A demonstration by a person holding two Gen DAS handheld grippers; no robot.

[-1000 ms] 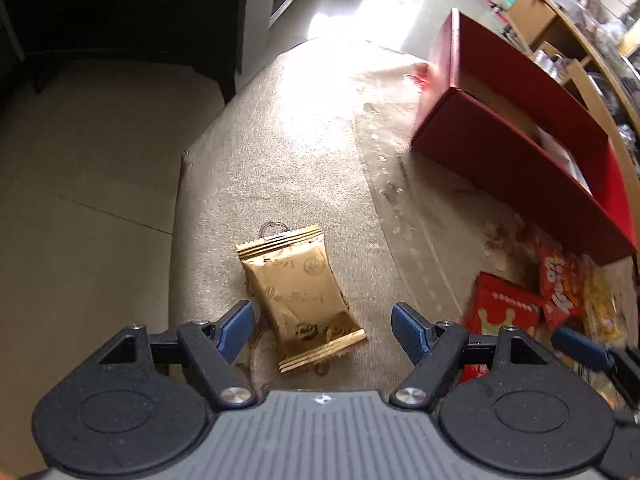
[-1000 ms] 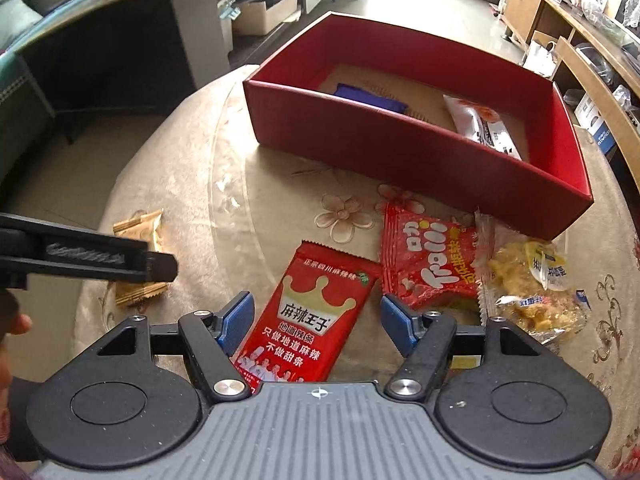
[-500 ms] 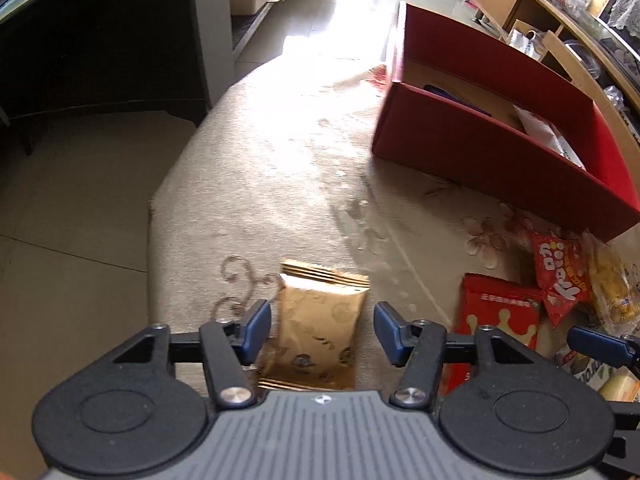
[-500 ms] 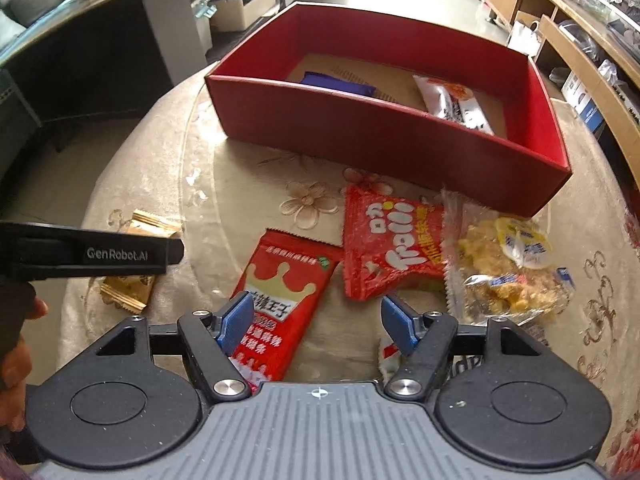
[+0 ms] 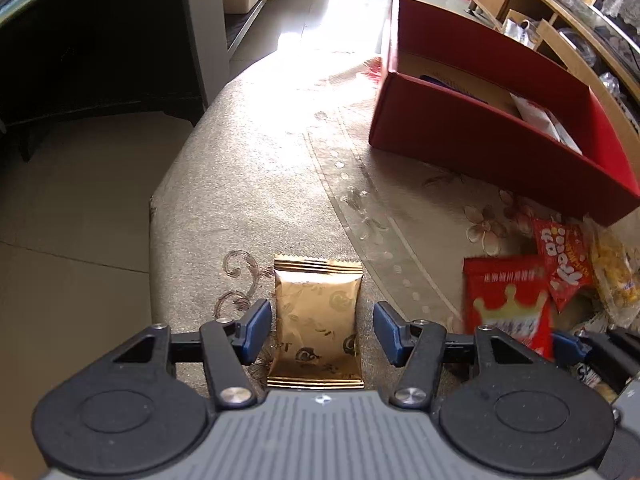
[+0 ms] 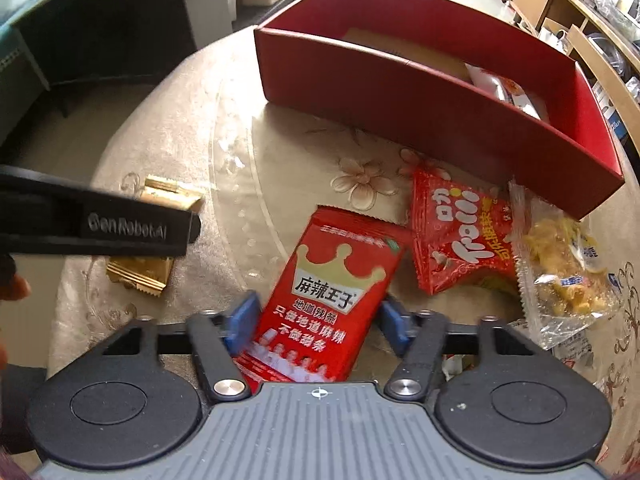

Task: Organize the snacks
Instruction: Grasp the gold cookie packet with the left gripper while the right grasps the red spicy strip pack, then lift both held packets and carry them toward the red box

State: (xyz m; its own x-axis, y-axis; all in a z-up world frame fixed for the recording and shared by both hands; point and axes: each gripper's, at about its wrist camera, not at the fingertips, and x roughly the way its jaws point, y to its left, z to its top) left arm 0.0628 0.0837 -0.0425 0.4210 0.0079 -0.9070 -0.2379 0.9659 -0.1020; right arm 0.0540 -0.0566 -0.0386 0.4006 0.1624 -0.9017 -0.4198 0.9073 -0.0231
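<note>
Left tool (image 5: 322,334) points steeply down at the desk (image 5: 256,184), its two blue pads either side of the gold packet (image 5: 318,320); the jaws have just been closing, yet a small gap shows at each pad, so they stand apart and grip nothing. Right tool (image 6: 318,322) straddles the near part of the red crown packet (image 6: 332,292); its jaws have just been closing, and the blurred pads sit at the packet's edges, but whether they press on it cannot be told. The gold packet is a glossy foil pillow with crimped ends, lying flat near the desk's left edge. To the right of the crown packet lie one red packet with white lettering (image 6: 460,232) and one clear bag of yellow pieces (image 6: 564,264), overlapping. Farther off stands one shallow red cardboard box (image 6: 420,108), rectangular, holding a white wrapper (image 6: 504,88) at its right end. The desk wears a beige floral cloth under a clear, shiny cover.
</note>
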